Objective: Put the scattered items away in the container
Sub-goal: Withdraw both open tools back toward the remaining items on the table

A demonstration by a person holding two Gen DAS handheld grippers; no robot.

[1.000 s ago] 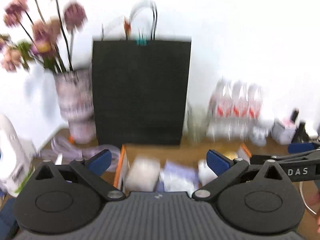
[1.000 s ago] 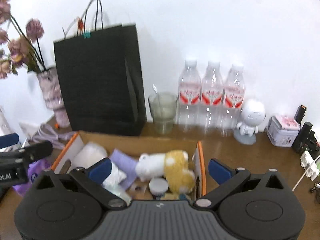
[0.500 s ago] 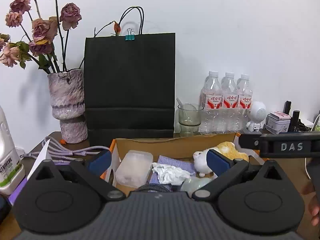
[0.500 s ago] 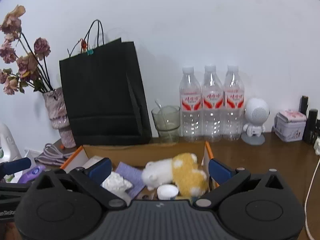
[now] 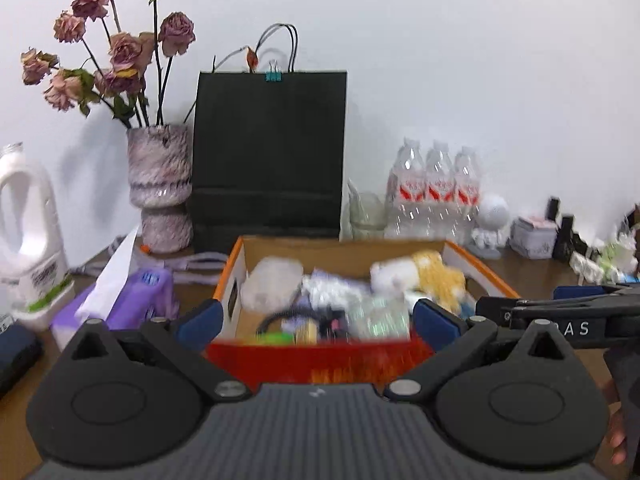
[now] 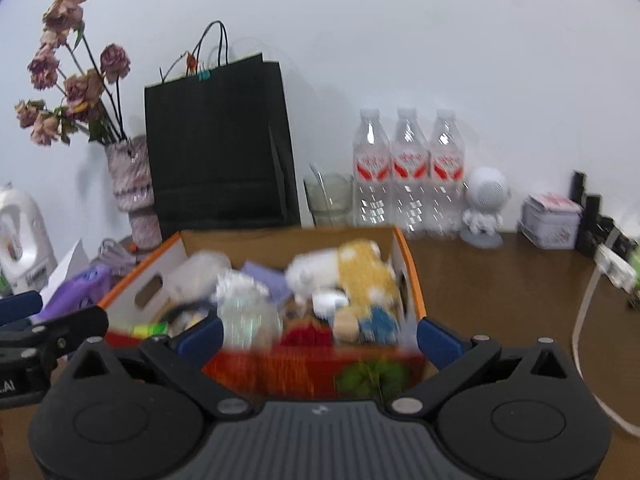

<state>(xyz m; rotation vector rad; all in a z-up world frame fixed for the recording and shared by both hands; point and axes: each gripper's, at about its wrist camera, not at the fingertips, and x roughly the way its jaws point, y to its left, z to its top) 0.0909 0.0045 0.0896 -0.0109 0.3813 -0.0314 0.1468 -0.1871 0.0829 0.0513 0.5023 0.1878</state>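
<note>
Sitting on the brown tabletop, the cardboard box with orange-edged flaps and a red front wall is the container here, and it lies straight ahead of both cameras, partly blurred. Inside it are a yellow and white plush toy, a crumpled white tissue, a frosted plastic tub, a purple cloth, a shiny clear packet and a few smaller bits too smeared to name. The left gripper has its blue-padded fingers spread wide with nothing between them, poised just short of the box's front wall. The right gripper is likewise spread and empty, at the near edge of the box; its arm also shows at the right of the left wrist view. Left of the box, on the tabletop, lie a purple tissue pack with a white sheet sticking up, a white detergent jug and a coil of lilac cable. Behind the box stand a black paper bag, a mottled vase of dried roses, a glass cup, three water bottles, a small white robot figurine and a small tin. A white cord trails along the right side of the tabletop.
</note>
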